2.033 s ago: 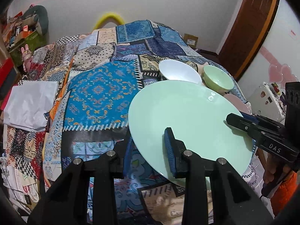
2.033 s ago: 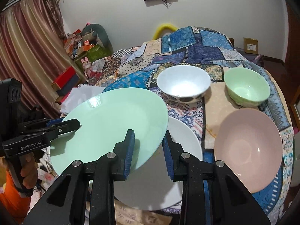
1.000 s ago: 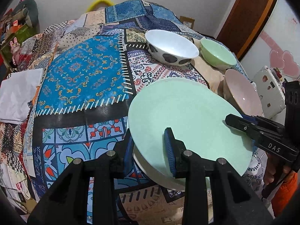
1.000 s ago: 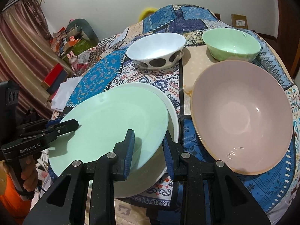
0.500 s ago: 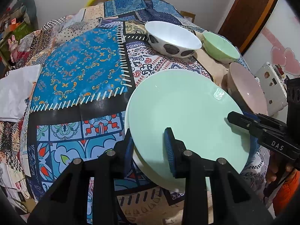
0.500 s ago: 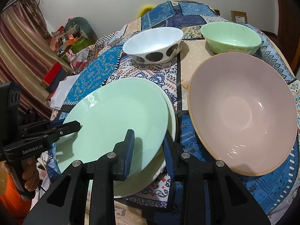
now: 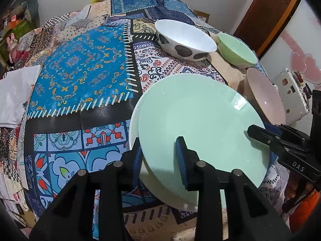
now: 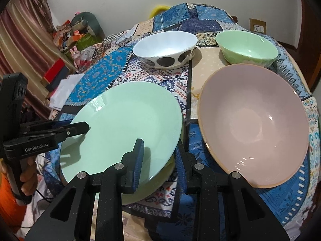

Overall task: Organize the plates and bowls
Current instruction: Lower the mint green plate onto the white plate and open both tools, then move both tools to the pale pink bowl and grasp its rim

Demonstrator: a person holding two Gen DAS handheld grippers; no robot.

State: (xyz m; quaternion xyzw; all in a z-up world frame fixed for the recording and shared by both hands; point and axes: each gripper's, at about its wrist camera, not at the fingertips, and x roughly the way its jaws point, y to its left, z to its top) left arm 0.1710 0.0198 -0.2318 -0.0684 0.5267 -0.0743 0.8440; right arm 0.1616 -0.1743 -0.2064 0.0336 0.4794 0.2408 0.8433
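White plate mostly hidden beneath the green plate; lower gripper bodies cut off at six o'clock.

The right gripper, black with blue ribbed pads, straddles the near right rim of a round pale-green glossy plate, one finger above the surface and one below the edge. That plate sits over a white plate of which only a sliver shows at the near right. At the plate's left rim the left gripper, black and marked "GenRobot.AI", clamps the edge, held by a hand. To the right lies a wide pink shallow bowl. Farther off stand a white bowl with dark spots and a small green bowl, all on a blue patchwork cloth.
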